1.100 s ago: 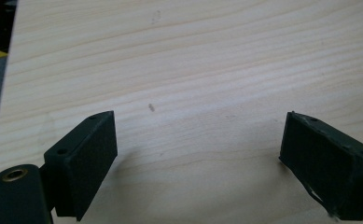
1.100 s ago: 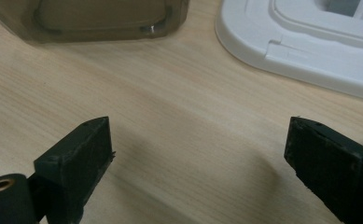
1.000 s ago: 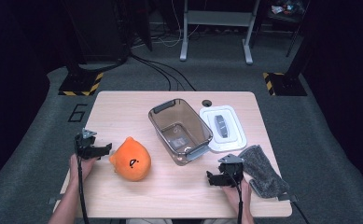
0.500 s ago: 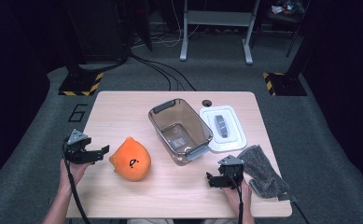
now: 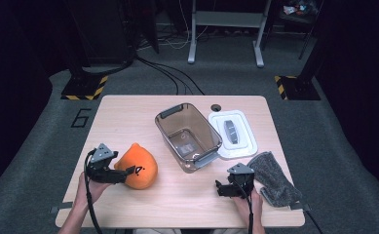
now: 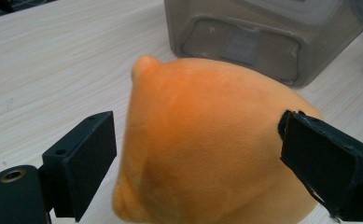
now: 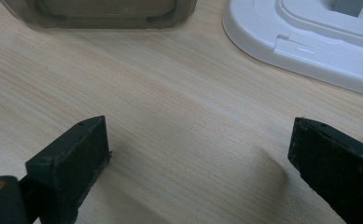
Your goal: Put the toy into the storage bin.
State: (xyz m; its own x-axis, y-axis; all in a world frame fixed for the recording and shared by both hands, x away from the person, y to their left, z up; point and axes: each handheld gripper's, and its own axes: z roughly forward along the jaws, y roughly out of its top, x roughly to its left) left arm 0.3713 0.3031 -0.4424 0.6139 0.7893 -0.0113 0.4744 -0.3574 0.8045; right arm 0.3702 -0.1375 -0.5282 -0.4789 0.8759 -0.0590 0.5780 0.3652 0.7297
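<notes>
An orange plush toy (image 5: 142, 168) lies on the wooden table (image 5: 128, 117) at the front left. My left gripper (image 5: 120, 171) has come at it from the left and stands open, one jaw on each side of the plush toy (image 6: 202, 107). In the left gripper view the right jaw touches the plush, and a narrow gap remains at the left jaw. Near the front edge at the right, my right gripper (image 5: 221, 188) rests open over bare wood, and the right gripper view (image 7: 198, 154) shows nothing between its jaws.
A clear grey plastic bin (image 5: 163, 130) stands empty at the table's middle, close behind the plush in the left gripper view (image 6: 254, 42). Its white lid (image 5: 240, 146) lies flat to the right. A grey cloth (image 5: 274, 178) lies beside the right gripper.
My left gripper swung out to the left and came back to the right, so its jaws now straddle the orange plush. The right gripper has stayed still.
</notes>
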